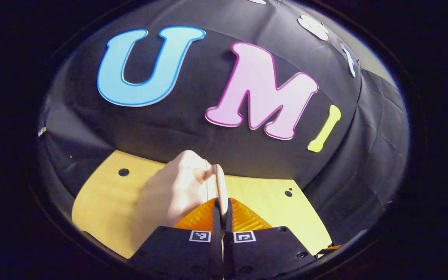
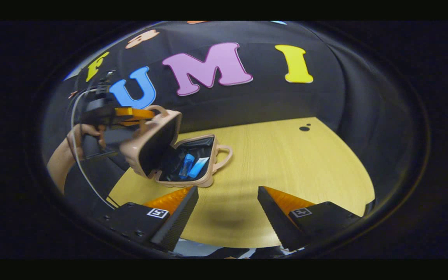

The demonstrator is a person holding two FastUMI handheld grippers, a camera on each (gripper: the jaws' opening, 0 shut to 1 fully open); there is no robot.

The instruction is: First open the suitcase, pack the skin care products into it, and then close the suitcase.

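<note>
Near the left edge of the wooden table (image 2: 286, 167), as the right gripper view has it, sits the suitcase (image 2: 193, 171), a small beige hard-shell case, and it's wide open. Its base lies flat on the tabletop with a looped carry handle (image 2: 224, 155) sticking out toward the middle of the table. Dark lining inside, and two blue skin care products (image 2: 193, 165) lying side by side in the base: one a deeper blue bottle shape, one a paler tube. What else is in there is too dark to tell.

The lid (image 2: 152, 142) stands tilted up and back from the base, and the left gripper (image 2: 146, 114) has it by the lid's own handle at the top. A person's hand (image 2: 80, 136) grips that tool from behind, forearm cut off at the picture's edge, a cable trailing down.

Over to the left gripper view: the left gripper (image 1: 221, 210) has its fingers pressed close together, pinching the thin beige lid handle (image 1: 221, 182) between them. The rounded beige shell of the lid bulges just left of the fingers; its lower part is hidden behind the gripper body.

The right gripper (image 2: 228, 210) hovers over bare tabletop, fingers spread wide apart, holding nothing, just near the case's front corner.
</note>
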